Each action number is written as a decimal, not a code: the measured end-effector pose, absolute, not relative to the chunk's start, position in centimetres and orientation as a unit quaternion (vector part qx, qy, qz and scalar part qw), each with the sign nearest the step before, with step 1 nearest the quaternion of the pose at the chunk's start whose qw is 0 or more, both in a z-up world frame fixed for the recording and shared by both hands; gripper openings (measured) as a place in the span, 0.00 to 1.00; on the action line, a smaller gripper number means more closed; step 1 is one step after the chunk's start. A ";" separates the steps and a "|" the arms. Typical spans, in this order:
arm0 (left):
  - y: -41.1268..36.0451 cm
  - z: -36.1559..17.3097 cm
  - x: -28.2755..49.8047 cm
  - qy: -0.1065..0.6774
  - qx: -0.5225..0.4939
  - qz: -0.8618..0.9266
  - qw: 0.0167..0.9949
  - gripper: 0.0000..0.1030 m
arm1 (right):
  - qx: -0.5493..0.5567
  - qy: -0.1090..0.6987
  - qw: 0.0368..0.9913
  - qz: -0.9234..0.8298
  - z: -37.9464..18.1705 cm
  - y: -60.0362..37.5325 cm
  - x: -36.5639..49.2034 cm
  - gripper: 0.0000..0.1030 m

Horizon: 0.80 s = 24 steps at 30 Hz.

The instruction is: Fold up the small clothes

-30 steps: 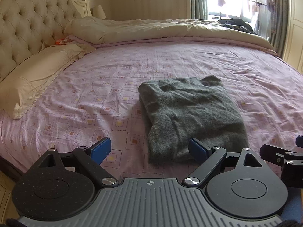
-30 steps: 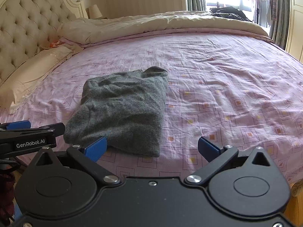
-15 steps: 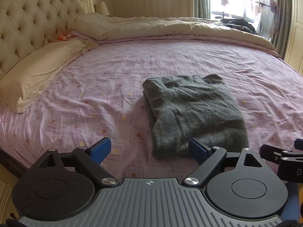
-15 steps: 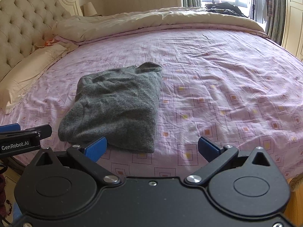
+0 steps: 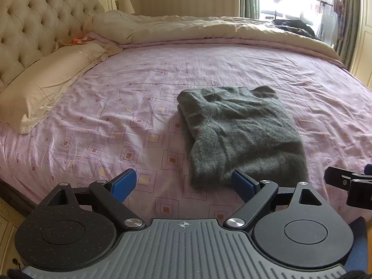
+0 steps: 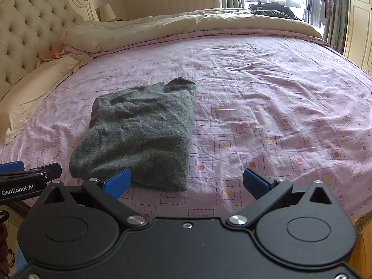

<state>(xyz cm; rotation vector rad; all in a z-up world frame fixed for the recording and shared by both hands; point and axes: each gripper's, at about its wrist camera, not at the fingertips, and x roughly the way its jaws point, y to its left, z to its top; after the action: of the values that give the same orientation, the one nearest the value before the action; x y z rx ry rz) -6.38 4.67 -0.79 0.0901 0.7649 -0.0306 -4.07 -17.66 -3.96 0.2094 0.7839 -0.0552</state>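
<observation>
A folded dark grey knit garment [image 5: 241, 132] [image 6: 144, 134] lies on the pink patterned bed sheet [image 5: 116, 116] [image 6: 279, 107], its near edge close to the bed's front edge. My left gripper [image 5: 184, 183] is open and empty, hovering short of the garment's near left corner. My right gripper [image 6: 187, 182] is open and empty too, hanging just before the garment's near right corner. Neither gripper touches the cloth. Each gripper shows at the edge of the other's view.
A cream pillow [image 5: 46, 81] and tufted headboard [image 5: 34, 23] stand at the left. A bunched beige duvet [image 5: 209, 28] runs along the far side, with dark clothes [image 6: 272, 9] near the window. The bed's wooden frame [image 6: 362, 225] shows at the lower right.
Both grippers pulled back slightly from the garment, which looks a little farther and smaller in both views. The garment itself stays as it lay.
</observation>
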 end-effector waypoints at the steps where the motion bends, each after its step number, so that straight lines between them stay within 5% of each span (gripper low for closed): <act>1: 4.7 -0.8 -6.4 0.374 0.044 -0.015 0.926 0.87 | 0.102 0.382 0.918 -0.027 -4.0 -17.7 -4.0 0.99; 24: 4.6 -0.7 -6.0 0.377 0.041 -0.020 0.925 0.87 | 0.103 0.384 0.917 -0.024 -3.8 -17.8 -3.2 0.99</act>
<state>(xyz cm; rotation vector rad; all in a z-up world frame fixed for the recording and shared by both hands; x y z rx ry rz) -6.00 4.56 -0.72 0.0849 0.7727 -0.0403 -3.21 -17.83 -3.83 0.2125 0.7901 -0.0497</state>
